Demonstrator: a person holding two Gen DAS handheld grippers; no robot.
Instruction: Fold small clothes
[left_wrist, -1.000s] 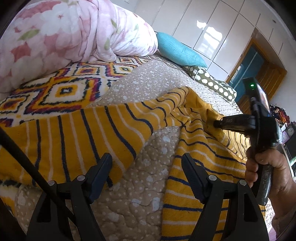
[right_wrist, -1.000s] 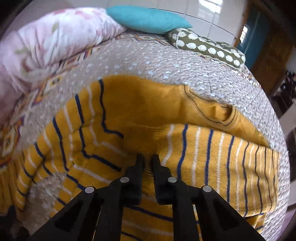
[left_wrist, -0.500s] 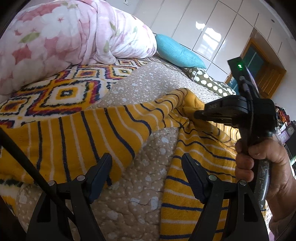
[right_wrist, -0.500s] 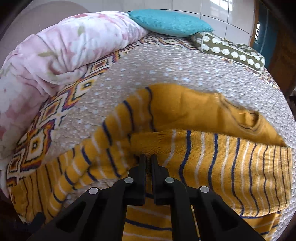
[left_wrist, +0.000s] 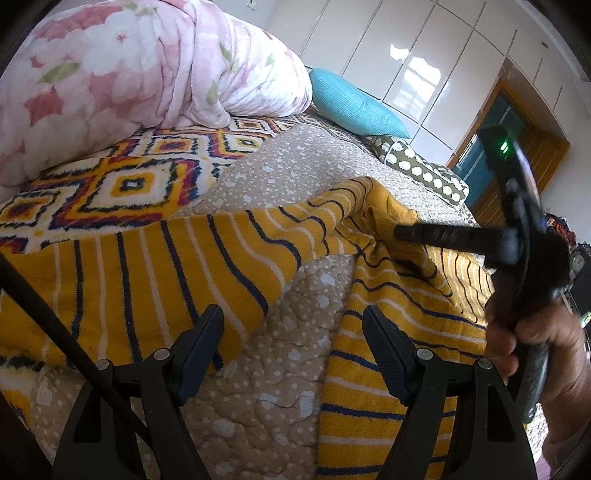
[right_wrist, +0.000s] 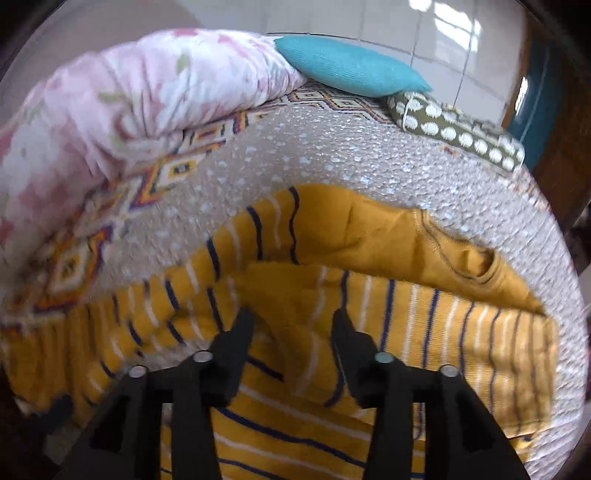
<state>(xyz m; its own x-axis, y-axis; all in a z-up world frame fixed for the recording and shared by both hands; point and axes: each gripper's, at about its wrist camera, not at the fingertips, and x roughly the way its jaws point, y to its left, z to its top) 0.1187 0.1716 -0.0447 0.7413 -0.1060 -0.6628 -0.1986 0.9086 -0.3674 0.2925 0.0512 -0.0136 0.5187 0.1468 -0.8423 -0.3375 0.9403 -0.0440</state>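
Observation:
A yellow sweater with navy and white stripes lies spread on the beige dotted bedspread. One sleeve stretches left, and the far side is folded over the body. My left gripper is open and empty, low over the bedspread between sleeve and body. My right gripper is open just above the folded edge; in the left wrist view its fingers rest by the collar area.
A pink floral duvet is bundled at the back left on a diamond-patterned blanket. A turquoise pillow and a green dotted pillow lie at the head. White wardrobes and a door stand behind.
My right gripper, shut on the sweater's edge before, carried it leftward over the body and has now opened, letting the fabric go. The left gripper has not moved.

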